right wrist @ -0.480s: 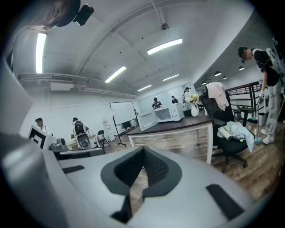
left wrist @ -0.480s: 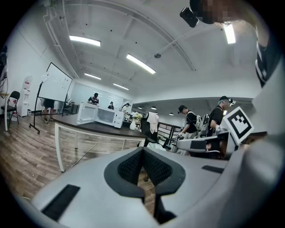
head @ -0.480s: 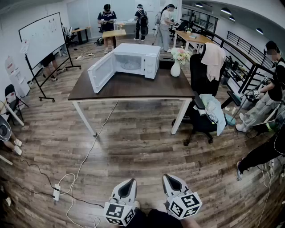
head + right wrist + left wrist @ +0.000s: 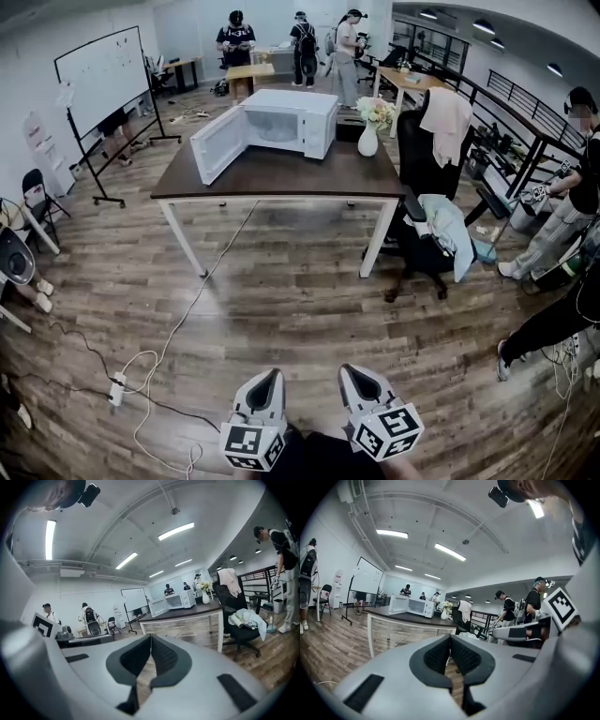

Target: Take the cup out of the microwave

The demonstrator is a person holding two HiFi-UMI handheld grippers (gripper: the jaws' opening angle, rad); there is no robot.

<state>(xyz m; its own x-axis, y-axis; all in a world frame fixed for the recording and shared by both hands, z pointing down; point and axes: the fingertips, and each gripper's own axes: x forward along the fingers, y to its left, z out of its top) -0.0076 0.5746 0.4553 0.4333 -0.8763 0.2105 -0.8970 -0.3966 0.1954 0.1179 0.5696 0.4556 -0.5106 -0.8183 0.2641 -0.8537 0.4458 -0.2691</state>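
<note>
A white microwave stands on the dark-topped table ahead, its door swung open to the left. I cannot make out a cup in its cavity from here. Both grippers hang low at the bottom of the head view, far from the table: the left gripper and the right gripper. Each is shut with nothing between its pads. The microwave shows small in the left gripper view, past the left gripper. In the right gripper view the microwave lies beyond the right gripper.
A white vase of flowers sits right of the microwave. A black office chair draped with clothes stands at the table's right end. A cable and power strip trail across the wood floor. A whiteboard stands left; several people stand around.
The table and microwave have shifted slightly in the head view as I come a little closer. Both grippers stay shut in the same place.
</note>
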